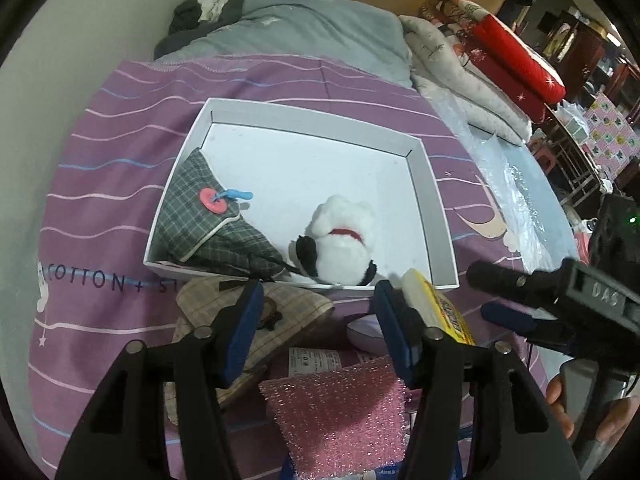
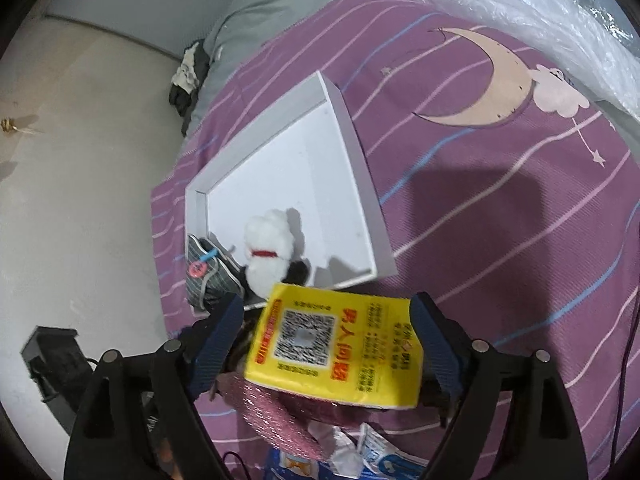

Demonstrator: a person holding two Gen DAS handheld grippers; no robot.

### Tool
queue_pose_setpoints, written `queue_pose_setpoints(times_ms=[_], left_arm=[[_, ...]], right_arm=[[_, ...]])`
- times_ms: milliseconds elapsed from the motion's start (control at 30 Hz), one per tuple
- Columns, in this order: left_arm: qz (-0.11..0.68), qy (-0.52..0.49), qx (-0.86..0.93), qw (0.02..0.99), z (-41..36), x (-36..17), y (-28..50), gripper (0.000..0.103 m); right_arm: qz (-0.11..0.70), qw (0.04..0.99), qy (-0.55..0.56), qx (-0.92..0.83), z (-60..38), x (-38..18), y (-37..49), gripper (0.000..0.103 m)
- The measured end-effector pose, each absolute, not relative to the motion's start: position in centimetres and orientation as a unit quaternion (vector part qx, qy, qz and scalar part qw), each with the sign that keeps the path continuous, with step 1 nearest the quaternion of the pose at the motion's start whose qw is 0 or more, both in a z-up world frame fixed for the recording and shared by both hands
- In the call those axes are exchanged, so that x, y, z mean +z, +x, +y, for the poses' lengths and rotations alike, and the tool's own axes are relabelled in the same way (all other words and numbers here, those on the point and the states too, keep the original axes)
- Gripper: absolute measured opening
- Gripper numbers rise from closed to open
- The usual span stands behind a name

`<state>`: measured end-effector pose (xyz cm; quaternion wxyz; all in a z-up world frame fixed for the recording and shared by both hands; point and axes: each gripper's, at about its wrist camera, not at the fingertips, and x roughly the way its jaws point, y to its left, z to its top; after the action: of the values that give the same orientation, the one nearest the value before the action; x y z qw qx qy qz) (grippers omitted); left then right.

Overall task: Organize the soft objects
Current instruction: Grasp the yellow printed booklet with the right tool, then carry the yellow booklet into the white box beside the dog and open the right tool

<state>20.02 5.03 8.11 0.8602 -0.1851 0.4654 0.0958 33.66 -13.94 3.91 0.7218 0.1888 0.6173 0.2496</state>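
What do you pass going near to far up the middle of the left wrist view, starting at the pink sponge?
Pink sponge → white plush toy inside the white tray → tray's far wall → purple striped sheet → grey quilt.

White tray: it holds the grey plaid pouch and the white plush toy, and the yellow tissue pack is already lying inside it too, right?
Not quite. The white tray does hold the grey plaid pouch and the white plush toy, but the yellow tissue pack is not inside: the right wrist view shows it between the right gripper's fingers, at the tray's near edge.
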Motion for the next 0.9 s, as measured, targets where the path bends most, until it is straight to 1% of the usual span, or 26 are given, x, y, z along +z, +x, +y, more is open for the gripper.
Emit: queue_pose_setpoints(times_ms=[100, 167, 333, 467, 667, 733, 900], left_arm=[[0.467, -0.180, 0.090, 0.861, 4.6, 7.9, 20.3, 0.036], [0.467, -0.180, 0.079, 0.862, 4.0, 7.7, 20.5, 0.031], [0.469, -0.148, 0.082, 0.867, 2.1, 7.3, 21.2, 0.030], [0.472, -0.144, 0.075, 0.866, 1.4, 6.8, 21.7, 0.030], [0.485, -0.131, 0.066, 0.862, 0.6, 6.0, 22.1, 0.030], [0.487, -0.132, 0.062, 0.861, 0.6, 6.0, 22.1, 0.028], [0.479, -0.145, 0.053, 0.864, 0.9, 6.3, 21.9, 0.028]], right_arm=[[0.628, 0.713, 0.193, 0.244, -14.9, 3.2, 33.4, 0.087], [0.636, 0.705, 0.207, 0.235, -16.0, 2.5, 33.4, 0.087], [0.656, 0.685, 0.220, 0.229, -16.8, 1.1, 33.5, 0.087], [0.660, 0.661, 0.231, 0.272, -15.6, 0.8, 33.3, 0.086], [0.657, 0.673, 0.196, 0.277, -14.2, 1.6, 32.7, 0.086], [0.655, 0.679, 0.188, 0.273, -14.1, 1.8, 32.7, 0.086], [0.638, 0.691, 0.195, 0.280, -14.9, 3.1, 32.5, 0.086]])
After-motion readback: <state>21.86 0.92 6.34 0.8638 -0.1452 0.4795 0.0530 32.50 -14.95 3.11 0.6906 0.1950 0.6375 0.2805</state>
